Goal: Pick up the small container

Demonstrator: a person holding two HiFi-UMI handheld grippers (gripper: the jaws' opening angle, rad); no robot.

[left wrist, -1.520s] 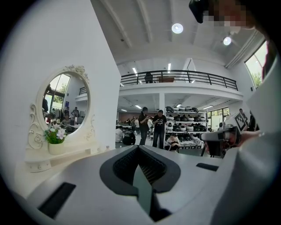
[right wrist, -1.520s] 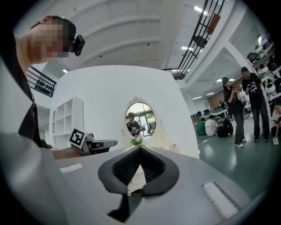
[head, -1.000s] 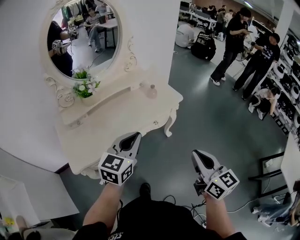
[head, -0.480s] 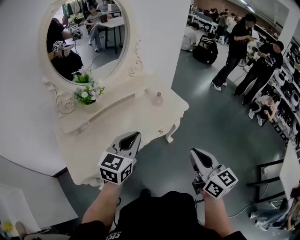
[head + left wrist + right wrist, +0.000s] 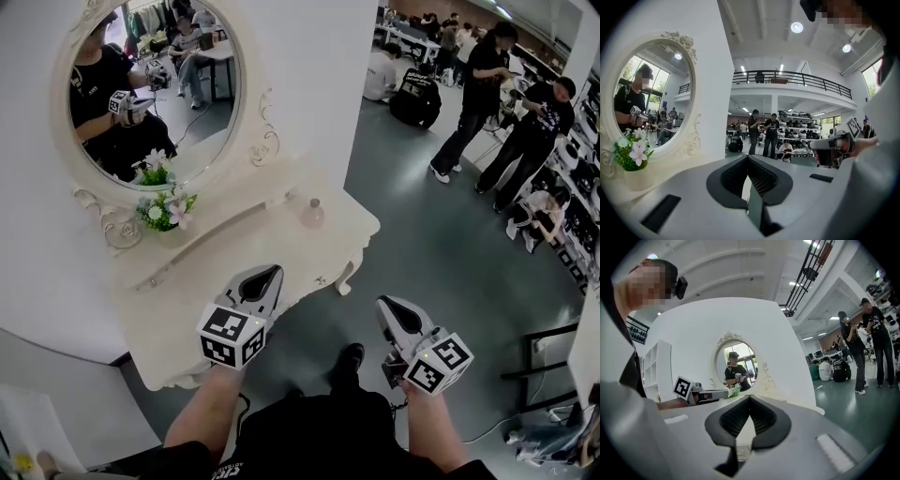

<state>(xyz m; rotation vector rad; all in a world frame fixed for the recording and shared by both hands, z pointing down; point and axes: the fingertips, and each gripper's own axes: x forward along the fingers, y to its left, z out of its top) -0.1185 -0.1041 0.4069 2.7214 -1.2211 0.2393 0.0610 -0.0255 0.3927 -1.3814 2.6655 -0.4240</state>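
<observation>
The small container, a pale pinkish round bottle, stands upright on the right end of the white dressing table. My left gripper hovers over the table's front edge, shut with nothing in it, and is well short of the container. My right gripper hangs over the grey floor, right of the table, also shut and empty. In the left gripper view the left gripper has its jaws together. In the right gripper view the right gripper looks the same.
An oval mirror rises behind the table, with a small flower pot on the raised shelf below it. Several people stand and sit on the grey floor at the back right. A dark rack stands at the right.
The dressing table and the container have drifted lower and nearer in the head view as the person steps forward. Both grippers keep their place and stay shut.
</observation>
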